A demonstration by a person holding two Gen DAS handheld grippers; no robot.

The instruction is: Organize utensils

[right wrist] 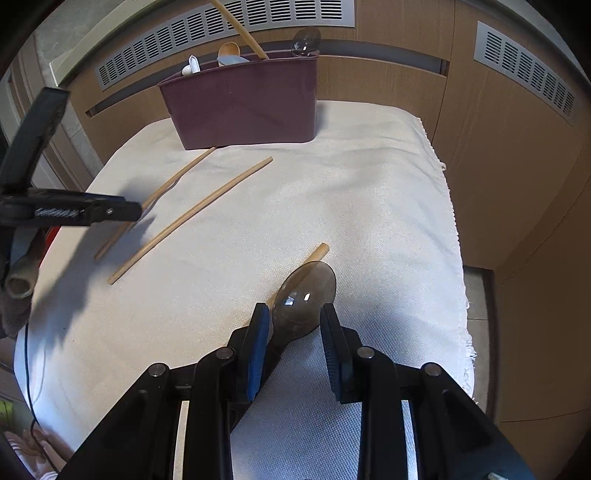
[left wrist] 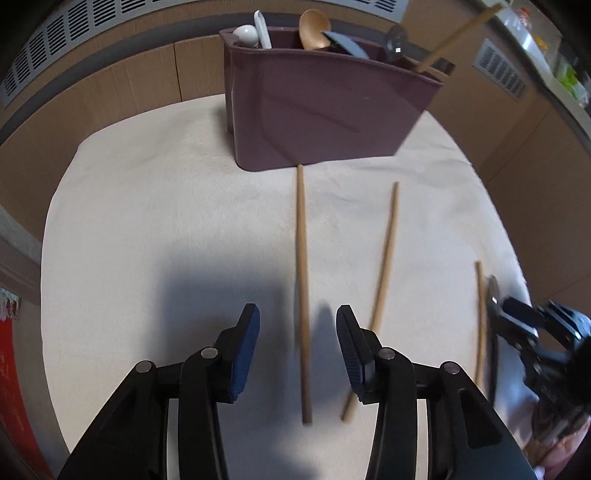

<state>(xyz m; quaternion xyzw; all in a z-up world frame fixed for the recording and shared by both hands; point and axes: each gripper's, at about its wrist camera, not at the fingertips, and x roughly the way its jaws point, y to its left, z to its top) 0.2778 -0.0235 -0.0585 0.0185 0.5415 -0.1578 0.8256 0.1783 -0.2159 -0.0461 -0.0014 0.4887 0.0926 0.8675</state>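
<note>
Smoky spoon [right wrist: 304,301] sits between the spread right tool [right wrist: 295,325] over a chopstick [right wrist: 320,252]; closing may drag both. Left tool [left wrist: 297,341], released, straddles another chopstick [left wrist: 303,295] before the caddy [left wrist: 325,114].

The utensil holder [left wrist: 325,110] stands at the far edge of the table [left wrist: 147,221]. Spoons [left wrist: 314,29] and one chopstick [left wrist: 458,37] stand in it. Two chopsticks [left wrist: 303,288] lie before it; a third [right wrist: 318,254] lies right, under a spoon [right wrist: 304,302].

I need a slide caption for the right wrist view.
Open right gripper straddles smoky translucent spoon beside wooden chopstick on white cloth.
</note>
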